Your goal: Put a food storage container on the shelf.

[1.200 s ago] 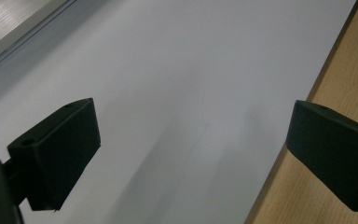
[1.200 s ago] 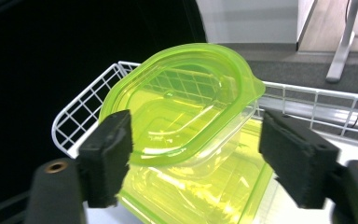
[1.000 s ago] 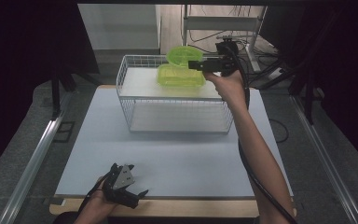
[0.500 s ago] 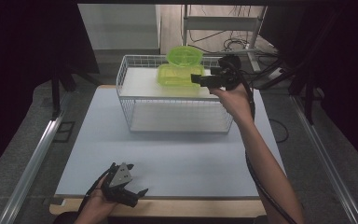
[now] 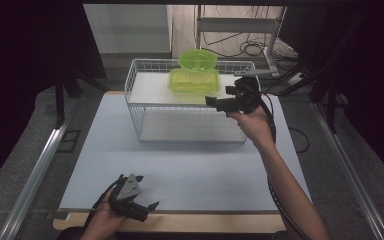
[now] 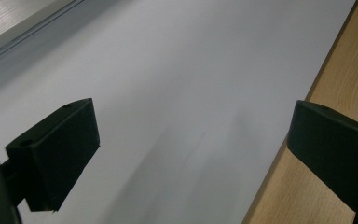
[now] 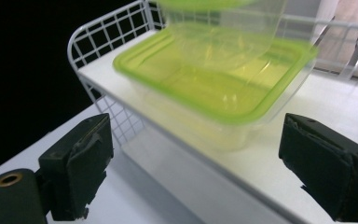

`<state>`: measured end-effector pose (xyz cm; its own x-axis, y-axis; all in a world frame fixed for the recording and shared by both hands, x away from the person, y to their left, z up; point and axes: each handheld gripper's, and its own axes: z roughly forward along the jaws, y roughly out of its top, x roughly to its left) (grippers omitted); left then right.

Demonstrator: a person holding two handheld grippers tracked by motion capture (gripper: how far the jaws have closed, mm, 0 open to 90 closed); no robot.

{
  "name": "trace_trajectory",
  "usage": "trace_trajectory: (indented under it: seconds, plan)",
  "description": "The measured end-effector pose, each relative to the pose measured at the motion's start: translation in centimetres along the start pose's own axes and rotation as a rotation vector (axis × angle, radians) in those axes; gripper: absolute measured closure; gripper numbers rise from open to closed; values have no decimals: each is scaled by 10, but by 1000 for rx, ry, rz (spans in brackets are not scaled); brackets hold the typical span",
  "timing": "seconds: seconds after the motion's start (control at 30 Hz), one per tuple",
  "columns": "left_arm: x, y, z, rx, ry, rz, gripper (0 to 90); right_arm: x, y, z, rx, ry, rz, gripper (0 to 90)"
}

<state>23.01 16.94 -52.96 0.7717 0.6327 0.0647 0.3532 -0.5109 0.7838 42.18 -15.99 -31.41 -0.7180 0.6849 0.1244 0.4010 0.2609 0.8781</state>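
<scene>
From the high view, the right arm reaches up from the lower right of the frame to the middle right. The right gripper (image 5: 211,101) is held level and points left, at the front right corner of the wire basket (image 5: 145,107). Its jaws stand apart with nothing between them — they have just been opening a little more. The green box (image 5: 194,80) sits on the white shelf (image 5: 147,90) inside the basket, at the upper middle of the frame, and a green bowl (image 5: 198,59) stands on top of it. The left gripper (image 5: 147,206) lies low at the bottom left, in a hand on the grey mat (image 5: 180,165), jaws apart and holding nothing.

In the left gripper view, the two black jaws are wide apart over the grey mat (image 6: 177,93). The wooden table edge (image 6: 317,149) runs down the right side.

In the right gripper view, the jaws stand wide at the bottom corners — the green box (image 7: 205,88) sits in the middle, beyond them and not touched. The bowl (image 7: 223,32) on it looks blurred. The basket's wire wall (image 7: 116,37) curves at the upper left.
</scene>
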Motion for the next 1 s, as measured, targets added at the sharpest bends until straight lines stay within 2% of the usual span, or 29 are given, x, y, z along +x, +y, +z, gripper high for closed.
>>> trace_trajectory:
  seconds: [0.33, 0.57, 0.73, 0.97, 1.0]
  plan:
    - [0, 0, 0, -2, -2, -1, 22, 15, -36, -3, 36, 13, -49, 70]
    - [0, 0, 0, 2, -4, 5, 22, 26, -60, -6, 36, 6, -87, 56]
    - [-1, 0, 0, 0, -6, 4, 21, 29, -77, -7, 46, -10, -111, 54]
    - [-1, 0, 0, 4, -7, 8, 21, 29, -104, -8, 51, -27, -112, 54]
    - [-1, 0, 0, 5, -7, 8, 21, 29, -108, -7, 65, -33, -116, 54]
